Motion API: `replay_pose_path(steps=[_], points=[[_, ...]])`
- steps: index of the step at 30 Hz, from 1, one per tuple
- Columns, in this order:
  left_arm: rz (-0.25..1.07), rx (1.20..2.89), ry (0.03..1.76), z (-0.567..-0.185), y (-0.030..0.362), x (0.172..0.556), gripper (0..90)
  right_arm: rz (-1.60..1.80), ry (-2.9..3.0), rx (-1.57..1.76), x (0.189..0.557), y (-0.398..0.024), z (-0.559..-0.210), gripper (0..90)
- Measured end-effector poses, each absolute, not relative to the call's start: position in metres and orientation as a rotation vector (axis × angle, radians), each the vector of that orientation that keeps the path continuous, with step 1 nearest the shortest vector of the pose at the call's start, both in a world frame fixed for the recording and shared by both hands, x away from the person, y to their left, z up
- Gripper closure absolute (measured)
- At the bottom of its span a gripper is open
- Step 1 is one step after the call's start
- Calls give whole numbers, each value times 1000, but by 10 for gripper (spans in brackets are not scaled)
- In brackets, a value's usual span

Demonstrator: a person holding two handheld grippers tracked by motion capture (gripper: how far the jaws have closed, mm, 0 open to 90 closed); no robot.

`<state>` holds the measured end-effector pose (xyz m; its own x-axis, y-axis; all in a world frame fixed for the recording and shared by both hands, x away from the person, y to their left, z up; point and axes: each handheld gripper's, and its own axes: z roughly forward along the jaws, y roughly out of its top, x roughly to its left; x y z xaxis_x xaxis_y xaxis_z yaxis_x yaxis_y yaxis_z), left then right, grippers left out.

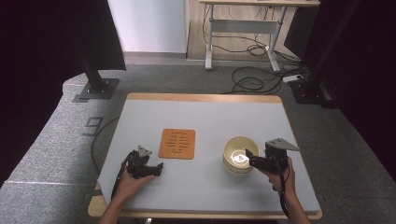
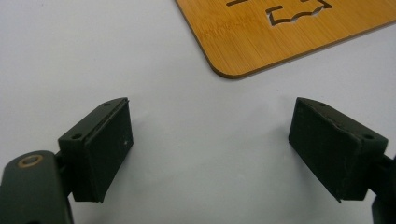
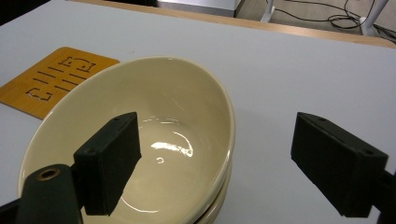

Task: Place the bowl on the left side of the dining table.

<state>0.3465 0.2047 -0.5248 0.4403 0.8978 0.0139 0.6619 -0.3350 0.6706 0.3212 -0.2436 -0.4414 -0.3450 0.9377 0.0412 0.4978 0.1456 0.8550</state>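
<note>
A: The right gripper (image 1: 248,157) is straddling the near rim of the cream bowl (image 1: 239,152), jaws wide, one over the inside and one outside, nothing pinched yet. The bowl is sitting on the bench's (image 1: 205,116) right half, and it looks like two bowls nested.

B: That's what is worrying me. If it's clamping just the top rim, the glazed wall may be slipping between the pads, or the lower bowl may be coming up partway and dropping.

A: And the left gripper (image 1: 152,169)?

B: Resting low on the bench, jaws wide and empty, just short of the bamboo trivet's (image 1: 177,143) corner. A careless sweep could be nudging it.

A: The bench itself is pale grey with a wood edge; grey carpet around it, cables (image 1: 252,77) trailing by another desk (image 1: 243,28) behind.
</note>
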Motion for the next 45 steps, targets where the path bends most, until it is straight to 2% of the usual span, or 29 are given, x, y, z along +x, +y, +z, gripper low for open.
replay_pose_path(steps=[45], points=[[518,2104,1303,-525,205,346,138,1013,1965,1392,332,-241,-460,197]])
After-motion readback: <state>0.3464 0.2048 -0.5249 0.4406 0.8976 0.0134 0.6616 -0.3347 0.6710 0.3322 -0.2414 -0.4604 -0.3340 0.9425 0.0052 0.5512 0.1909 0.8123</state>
